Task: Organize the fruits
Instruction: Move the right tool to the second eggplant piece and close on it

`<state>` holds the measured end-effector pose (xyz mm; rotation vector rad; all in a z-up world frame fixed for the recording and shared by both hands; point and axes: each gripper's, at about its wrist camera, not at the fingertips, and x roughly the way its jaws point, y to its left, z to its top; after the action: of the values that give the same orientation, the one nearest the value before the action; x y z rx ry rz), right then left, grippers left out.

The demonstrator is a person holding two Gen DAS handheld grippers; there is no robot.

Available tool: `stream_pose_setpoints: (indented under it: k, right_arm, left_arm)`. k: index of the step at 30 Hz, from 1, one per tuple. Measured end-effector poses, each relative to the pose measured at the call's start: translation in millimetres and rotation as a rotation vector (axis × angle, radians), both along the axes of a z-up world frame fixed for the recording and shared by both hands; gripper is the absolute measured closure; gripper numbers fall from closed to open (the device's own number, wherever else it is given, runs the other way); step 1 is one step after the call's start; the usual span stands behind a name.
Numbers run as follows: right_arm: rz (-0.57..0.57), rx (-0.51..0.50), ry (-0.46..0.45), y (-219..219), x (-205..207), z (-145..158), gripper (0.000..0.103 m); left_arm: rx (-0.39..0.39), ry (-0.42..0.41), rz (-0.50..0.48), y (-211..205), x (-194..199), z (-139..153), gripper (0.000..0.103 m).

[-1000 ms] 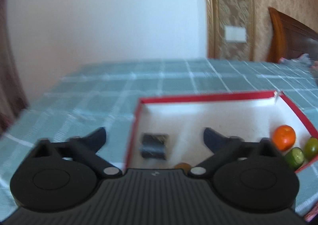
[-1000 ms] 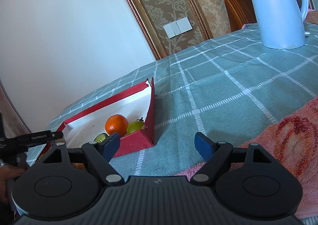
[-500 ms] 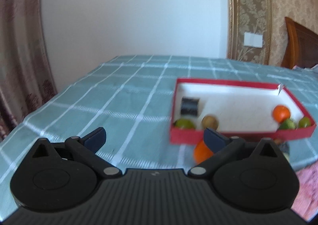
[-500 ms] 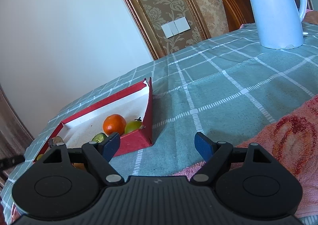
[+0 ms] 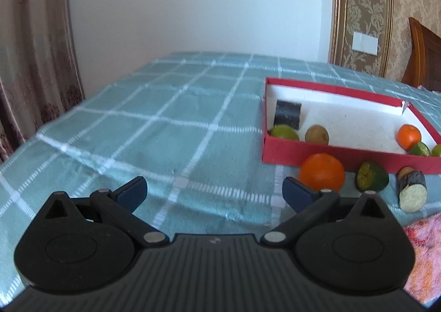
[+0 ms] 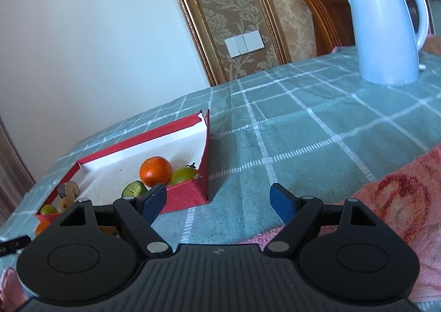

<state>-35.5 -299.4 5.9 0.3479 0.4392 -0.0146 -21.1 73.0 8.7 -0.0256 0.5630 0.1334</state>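
Note:
A red box (image 5: 325,152) with a white inside lies on the checked cloth and also shows in the right wrist view (image 6: 190,196). It holds a dark cylinder piece (image 5: 288,118), a green fruit (image 5: 284,132), a brown fruit (image 5: 317,134), a small orange (image 5: 409,136) and green pieces at its right end. In front of the box lie a large orange (image 5: 322,175), a halved green fruit (image 5: 372,180) and a dark-skinned cut piece (image 5: 412,193). My left gripper (image 5: 214,192) is open and empty, left of the large orange. My right gripper (image 6: 219,200) is open and empty beside the box's right corner.
A white electric kettle (image 6: 383,28) stands at the back right. A pink patterned towel (image 6: 391,201) lies at the near right and also shows in the left wrist view (image 5: 424,254). A curtain (image 5: 33,50) hangs at the left table edge. A wooden headboard (image 6: 322,14) stands behind.
My left gripper has pulled back out of the box and shifted left, so the loose fruits in front of the box came into view. My right gripper has barely moved.

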Motion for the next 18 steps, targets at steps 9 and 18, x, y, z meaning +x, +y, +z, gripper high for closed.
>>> stream_pose_setpoints:
  k: [9, 18]
  right_arm:
    - [0.148, -0.12, -0.015, 51.6, -18.5, 13.1, 0.021]
    - [0.296, -0.211, -0.037, 99.7, -25.6, 22.8, 0.021]
  left_arm:
    - [-0.016, 0.037, 0.008, 2.1, 3.3, -3.1, 0.0]
    - [-0.027, 0.066, 0.007, 2.9, 6.1, -5.8, 0.0]
